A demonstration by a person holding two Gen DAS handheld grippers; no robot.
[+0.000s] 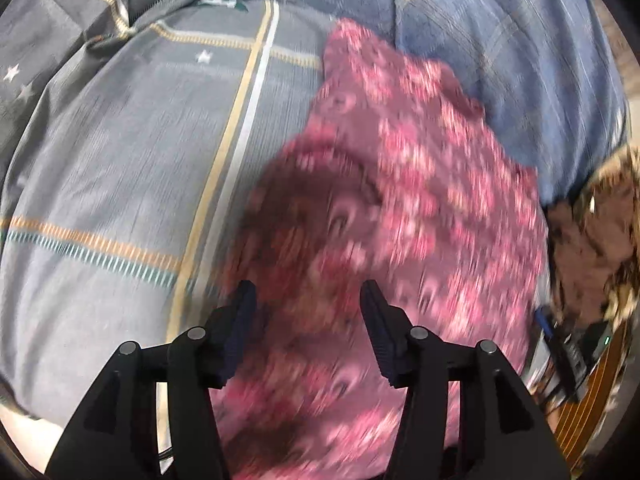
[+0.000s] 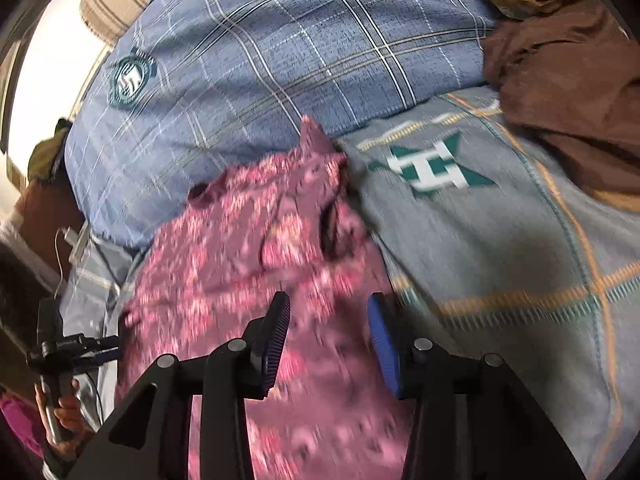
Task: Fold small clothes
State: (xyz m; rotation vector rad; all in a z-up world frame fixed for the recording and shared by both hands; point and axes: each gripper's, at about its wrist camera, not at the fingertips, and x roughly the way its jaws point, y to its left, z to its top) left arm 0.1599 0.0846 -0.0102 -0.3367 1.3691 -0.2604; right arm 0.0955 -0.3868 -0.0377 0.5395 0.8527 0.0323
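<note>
The left gripper (image 1: 308,300) hung with jaws wide apart, gripping nothing, over the blurred pink floral garment (image 1: 400,184) lying on the grey striped bedsheet (image 1: 120,152). The right gripper (image 2: 329,312) was likewise agape and empty above that cloth (image 2: 248,240). Farther off lay a blue plaid pillow (image 2: 280,52). Only the right view showed the brown crumpled cloth (image 2: 568,80) and a hand (image 2: 66,412) gripping the other tool's handle.

Left gripper (image 1: 308,300): your jaws stand wide apart, nothing between the pads, fingers pointing forward and down | Right gripper (image 2: 330,316): your jaws also spread, pads bare, nothing gripped | Left hand (image 2: 66,412): wraps the handle of its gripper, seen left of the right fingers
</note>
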